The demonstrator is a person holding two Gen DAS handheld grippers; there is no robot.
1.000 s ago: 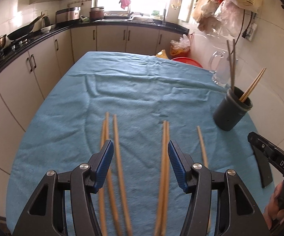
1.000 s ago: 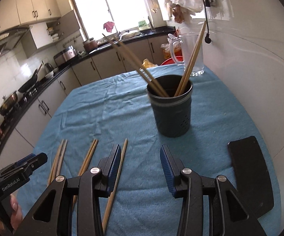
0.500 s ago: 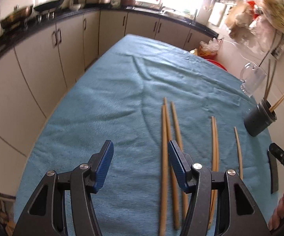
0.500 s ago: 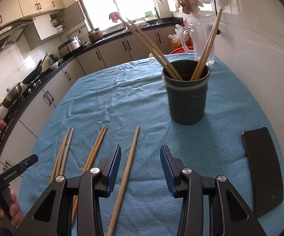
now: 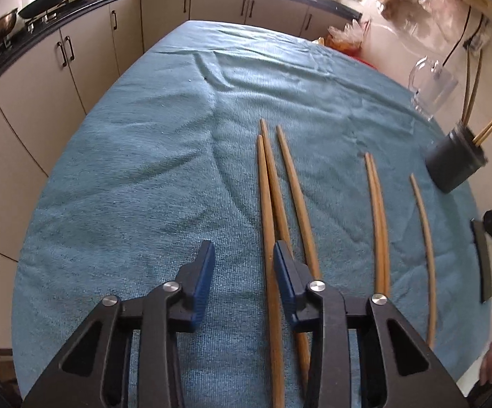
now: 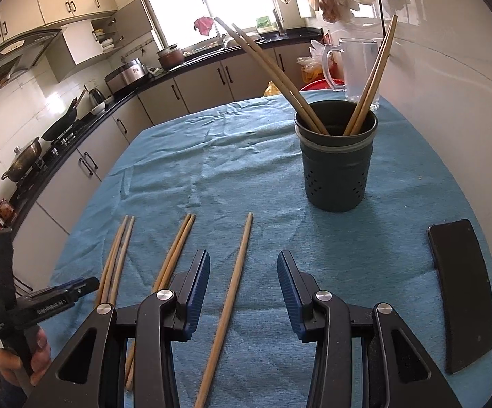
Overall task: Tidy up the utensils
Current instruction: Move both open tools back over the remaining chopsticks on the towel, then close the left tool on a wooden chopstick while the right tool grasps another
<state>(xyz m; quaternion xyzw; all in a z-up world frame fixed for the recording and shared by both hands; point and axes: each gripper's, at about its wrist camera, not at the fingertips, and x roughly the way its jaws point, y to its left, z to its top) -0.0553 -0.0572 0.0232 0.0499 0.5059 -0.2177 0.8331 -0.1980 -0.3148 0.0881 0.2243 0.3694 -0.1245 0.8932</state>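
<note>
On the left, the left gripper hangs low over the blue cloth, jaws apart and holding nothing. The leftmost chopstick runs up between its fingers, hard against the right-hand one, with two more chopsticks partly under that finger. Further right lie a close pair and a single chopstick. The right gripper straddles that single chopstick, also wide open and empty. Beyond it stands the dark holder, upright, with four chopsticks already leaning in it, then a glass jug behind and a black phone flat at the right edge.

The risk, I judge, is on the left: three sticks lie so close that closing may catch two, or pinch one off-centre so it swivels and rolls. A stick held near its end could also knock the holder's rim or the leaning chopsticks when dropped in.

Compared with a second ago, the left gripper has swung leftward, so that one stick lies between its fingers instead of two, and the right one has backed away from the holder and shifted over the single stick.
</note>
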